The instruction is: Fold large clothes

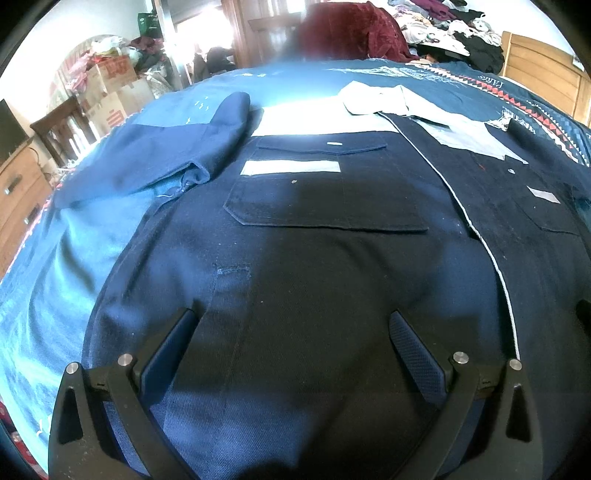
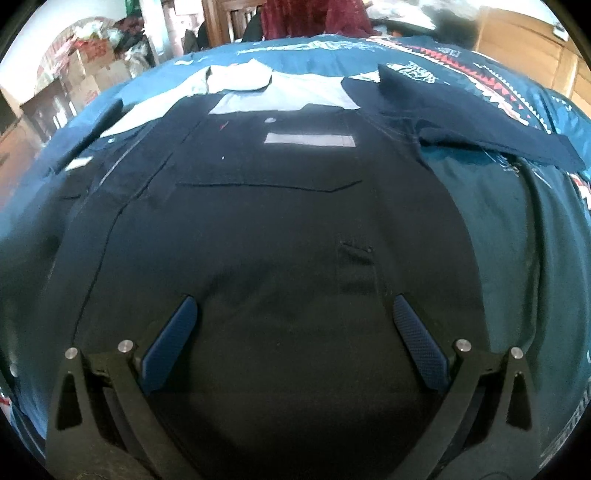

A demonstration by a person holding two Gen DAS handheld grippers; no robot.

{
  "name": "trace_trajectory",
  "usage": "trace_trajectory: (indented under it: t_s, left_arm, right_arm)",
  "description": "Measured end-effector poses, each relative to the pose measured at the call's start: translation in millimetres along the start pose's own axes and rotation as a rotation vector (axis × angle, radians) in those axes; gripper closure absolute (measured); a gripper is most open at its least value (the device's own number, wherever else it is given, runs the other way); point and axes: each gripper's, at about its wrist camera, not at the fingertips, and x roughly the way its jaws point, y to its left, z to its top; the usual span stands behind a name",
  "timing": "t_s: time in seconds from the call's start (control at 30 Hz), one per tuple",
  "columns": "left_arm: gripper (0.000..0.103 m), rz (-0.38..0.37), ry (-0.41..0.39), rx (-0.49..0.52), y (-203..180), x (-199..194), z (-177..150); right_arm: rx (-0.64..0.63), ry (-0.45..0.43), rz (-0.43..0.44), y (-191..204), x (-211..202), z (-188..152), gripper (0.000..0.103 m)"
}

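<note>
Here the navy work shirt [image 1: 332,258] lies flat on the bed [image 1: 48,288], collar far, hem near; left hand-held gripper [image 1: 295,325] and right hand-held gripper [image 2: 295,314] hover spread over the near hem, empty.

A bed [image 1: 303,83] carries everything, covered with a blue bedspread [image 1: 55,280] that has a red and white zigzag border [image 1: 532,107] along its far right side. A dark navy work shirt [image 1: 332,258] lies flat and spread open on the bedspread, front side up, with a light grey collar [image 1: 373,98] at the far end. Its left short sleeve [image 1: 177,147] lies out to the left, and its right short sleeve [image 2: 461,114] lies out to the right. At the far edge, a dark red garment [image 1: 351,31] rests on the bed.
</note>
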Motion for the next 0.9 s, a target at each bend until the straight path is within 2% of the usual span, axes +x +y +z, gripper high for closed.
trace_trajectory:
  t_s: [0.13,0.2,0.27,0.33,0.4,0.5,0.6,0.77,0.9]
  left_arm:
    - [0.000,0.010,0.001,0.005,-2,0,1]
    - [0.000,0.017,-0.003,0.010,-3,0,1]
    - [0.000,0.016,-0.003,0.009,-3,0,2]
    - [0.000,0.014,-0.003,0.008,-3,1,2]
    - [0.000,0.015,-0.003,0.009,-3,1,2]
    - [0.000,0.015,-0.001,0.009,-3,1,2]
    - [0.000,0.014,0.001,0.009,-3,2,3]
    - [0.000,0.012,0.007,0.008,-3,3,4]
    - [0.000,0.016,0.009,0.010,-4,4,6]
  right_arm:
    - [-0.046,0.105,0.050,-4,1,12,0.000]
    - [-0.073,0.133,0.037,-13,-8,19,0.000]
    - [-0.103,0.083,-0.012,-31,-30,31,0.000]
    - [-0.096,0.036,-0.018,-58,-50,46,0.000]
    - [-0.045,0.003,-0.028,-102,-66,67,0.000]
    - [0.097,-0.040,-0.039,-188,-80,98,0.000]
    - [0.256,-0.076,-0.094,-293,-84,126,0.000]
    - [0.606,-0.135,0.014,-437,-80,135,0.000]
    - [0.796,-0.160,0.146,-496,-61,124,0.003]
